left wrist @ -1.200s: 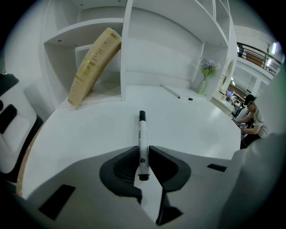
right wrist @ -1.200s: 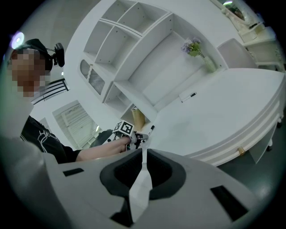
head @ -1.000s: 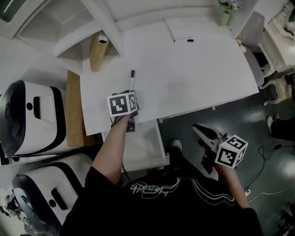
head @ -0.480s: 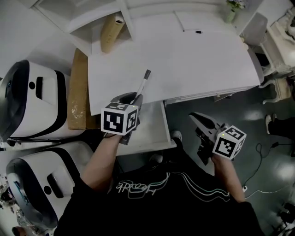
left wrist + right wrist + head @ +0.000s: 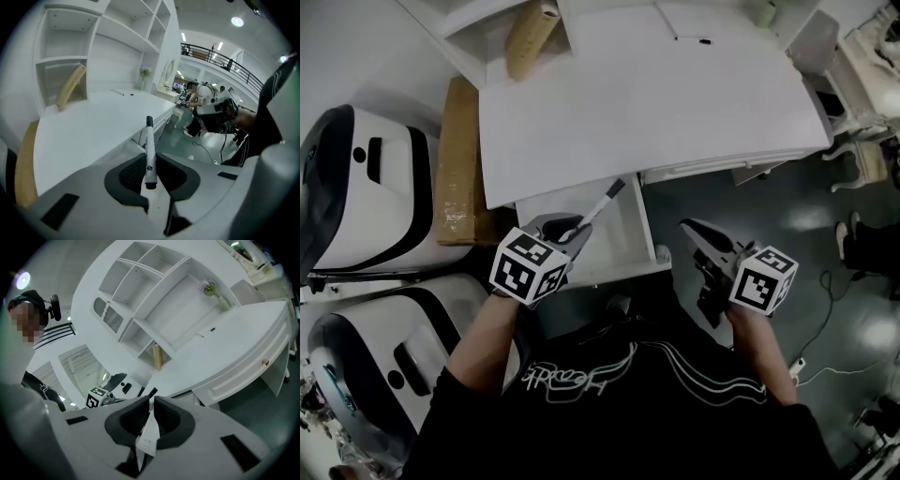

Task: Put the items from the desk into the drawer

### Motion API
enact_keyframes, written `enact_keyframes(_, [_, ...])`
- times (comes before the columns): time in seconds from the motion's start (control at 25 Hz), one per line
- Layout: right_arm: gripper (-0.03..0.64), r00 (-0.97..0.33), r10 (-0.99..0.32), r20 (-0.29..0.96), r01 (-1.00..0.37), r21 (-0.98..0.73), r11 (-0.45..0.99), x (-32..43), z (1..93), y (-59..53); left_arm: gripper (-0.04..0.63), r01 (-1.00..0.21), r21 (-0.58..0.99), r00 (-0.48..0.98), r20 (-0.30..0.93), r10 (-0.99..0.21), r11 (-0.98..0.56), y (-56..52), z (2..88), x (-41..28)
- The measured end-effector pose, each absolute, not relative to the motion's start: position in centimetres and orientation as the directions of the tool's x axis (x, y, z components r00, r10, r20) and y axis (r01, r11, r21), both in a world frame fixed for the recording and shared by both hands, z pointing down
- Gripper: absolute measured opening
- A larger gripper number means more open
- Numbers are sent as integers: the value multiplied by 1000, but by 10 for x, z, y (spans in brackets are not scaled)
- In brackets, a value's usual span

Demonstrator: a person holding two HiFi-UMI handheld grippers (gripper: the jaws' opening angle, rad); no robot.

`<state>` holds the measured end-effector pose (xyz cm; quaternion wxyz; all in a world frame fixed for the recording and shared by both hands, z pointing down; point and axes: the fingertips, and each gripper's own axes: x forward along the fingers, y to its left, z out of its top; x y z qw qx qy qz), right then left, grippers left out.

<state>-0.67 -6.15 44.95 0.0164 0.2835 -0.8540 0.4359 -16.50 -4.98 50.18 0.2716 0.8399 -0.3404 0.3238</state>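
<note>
While the left gripper [image 5: 569, 231] clamps a marker [image 5: 598, 208] over the drawer [image 5: 626, 246] at the desk's [image 5: 675, 112] front edge, the right gripper's [image 5: 692, 229] jaws meet, empty; gripper views alone show the far-corner flowers [image 5: 206, 287].

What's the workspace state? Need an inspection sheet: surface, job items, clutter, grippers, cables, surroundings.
Surface: white desk, mostly bare; drawer open under its front edge.
Job's things: marker held above the open drawer; pen lying near the desk's far edge.
Clutter: tan roll leaning in a shelf cubby; vase with flowers at the desk's back; brown board beside the desk.
Grippers: left hand-held gripper shut on the marker; right hand-held gripper shut, empty, off the desk.
Cables: one cable on the floor.
Surroundings: two white-and-black machines at left; dark floor.
</note>
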Motion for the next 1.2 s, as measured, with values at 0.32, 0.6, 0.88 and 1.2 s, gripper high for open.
enact_keyframes(0.32, [58, -813, -488, 318, -539, -728, 424, 5, 465, -60, 87, -686, 132, 469, 832, -296, -715, -45, 591, -181])
enact_keyframes(0.6, [58, -791, -488, 369, -574, -725, 382, 29, 479, -69, 86, -643, 80, 379, 897, -226, -761, -72, 673, -183])
enact_keyframes(0.88, [58, -761, -504, 409, -609, -718, 337, 56, 490, -78, 87, -639, 50, 310, 930, -198, -768, -79, 730, -185])
enact_keyframes(1.2, [58, -761, -478, 439, -616, -720, 319, 65, 500, -77, 87, -674, 43, 270, 944, -192, -738, -84, 765, -194])
